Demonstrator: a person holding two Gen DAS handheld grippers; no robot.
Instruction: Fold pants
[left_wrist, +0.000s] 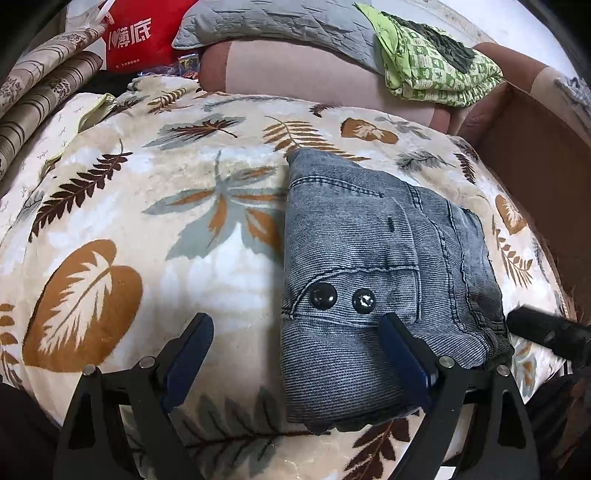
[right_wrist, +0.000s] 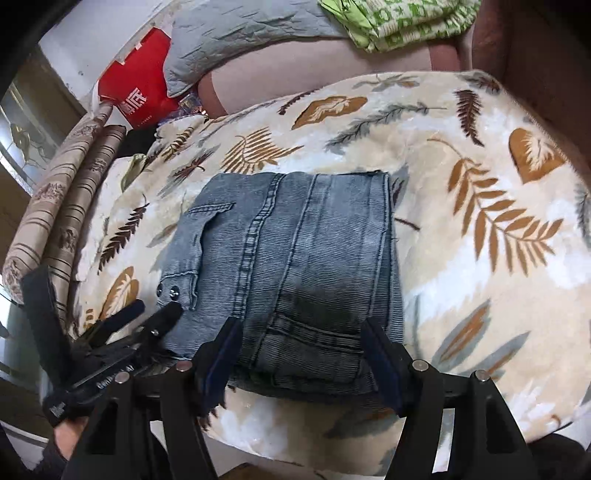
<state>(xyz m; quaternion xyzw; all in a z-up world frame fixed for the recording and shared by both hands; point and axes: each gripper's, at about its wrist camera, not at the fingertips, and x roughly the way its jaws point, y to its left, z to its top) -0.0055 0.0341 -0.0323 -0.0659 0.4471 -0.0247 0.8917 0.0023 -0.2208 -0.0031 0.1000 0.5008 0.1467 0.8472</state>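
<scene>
Pants (left_wrist: 373, 266) folded into a compact grey-blue denim rectangle, lying flat on the leaf-print blanket (left_wrist: 155, 229), right of centre in the left wrist view and centred in the right wrist view. Two dark snap buttons (left_wrist: 341, 297) facing up near the near-left corner of the bundle; pocket flap and seams showing on top, edges roughly squared, layers stacked with only a slight overhang at the right side.

Left gripper (left_wrist: 297, 356) with fingers spread wide, gripping nothing; right finger over the near edge of the denim, left finger over bare blanket. Whether touching the cloth or just above it: cannot tell.

Right gripper (right_wrist: 304, 356) likewise wide apart, straddling the near edge of the bundle, no fabric pinched between the fingers.

Judging by the tidy packet, folding essentially finished; at most a light press or squaring of the right-hand overhang left, then withdrawal of both tools.

Far beyond the blanket: a grey quilted pillow (left_wrist: 280, 22), a green patterned cloth (left_wrist: 436, 70), a red bag (left_wrist: 144, 33) at far left.
</scene>
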